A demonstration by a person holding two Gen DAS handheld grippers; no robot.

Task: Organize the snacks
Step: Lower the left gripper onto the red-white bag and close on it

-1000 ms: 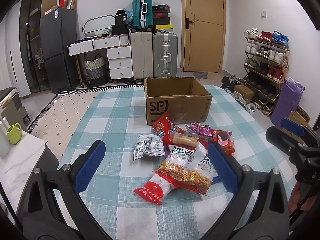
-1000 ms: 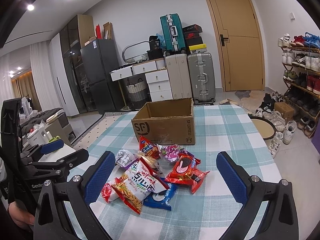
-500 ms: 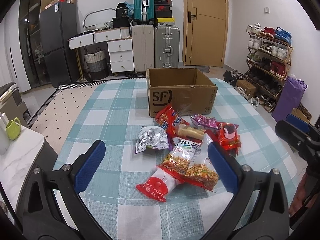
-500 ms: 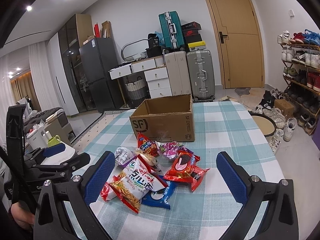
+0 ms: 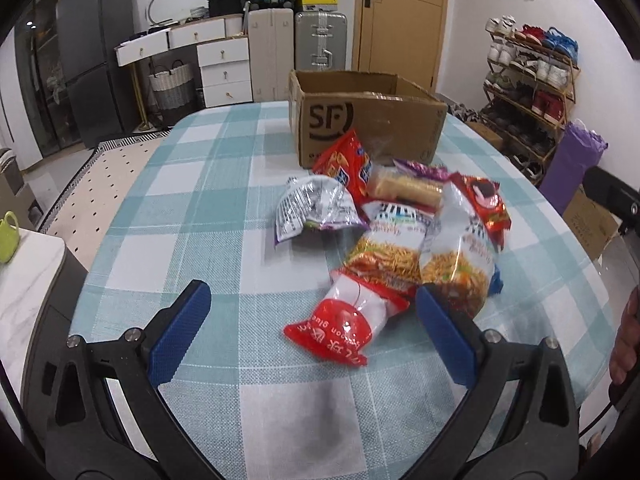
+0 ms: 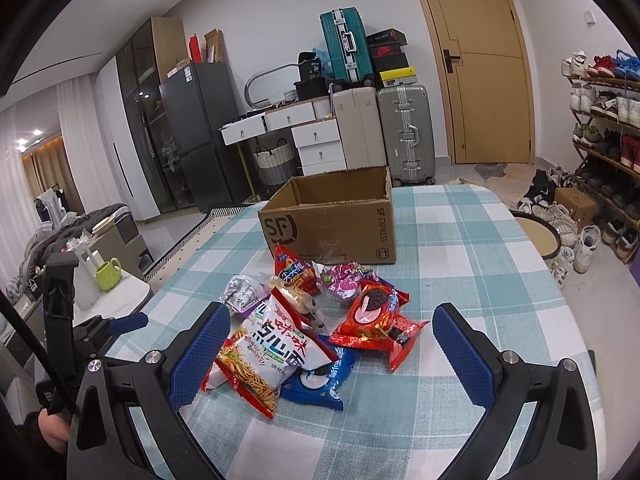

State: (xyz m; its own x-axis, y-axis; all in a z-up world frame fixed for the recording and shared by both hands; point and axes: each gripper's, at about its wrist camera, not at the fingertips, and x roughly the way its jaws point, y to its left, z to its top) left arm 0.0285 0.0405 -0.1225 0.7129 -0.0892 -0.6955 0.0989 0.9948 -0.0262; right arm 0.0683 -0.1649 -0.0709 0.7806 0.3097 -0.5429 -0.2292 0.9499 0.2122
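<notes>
- The left gripper (image 5: 310, 314) hovers low over the checked tablecloth (image 5: 192, 216), jaws spread wide and gripping nothing; the red-and-white packet (image 5: 340, 326) lies on the cloth between its blue pads (image 5: 180, 328), nearer the right one, and whether that pad touches it cannot be told.
- The right gripper (image 6: 330, 354) also stands wide open and empty-handed, its blue pads on either side of the near edge of the snack heap; the left pad sits just beside the noodle-snack bag (image 6: 272, 354).
- The snacks lie in a loose overlapping heap mid-table: a blue packet (image 6: 320, 384) under the noodle bag, a red biscuit packet (image 6: 374, 324) to the right, a silver foil bag (image 5: 314, 206) on the left edge, a purple packet (image 6: 344, 282) and a red bag (image 6: 294, 270) at the far side.
- Just beyond the heap stands the cardboard box (image 6: 332, 224), open-topped, upright, marked SF; the red bag leans close against its front wall. What can be seen of its inside shows bare cardboard, the floor being hidden.
- None of the snacks is in the box.
</notes>
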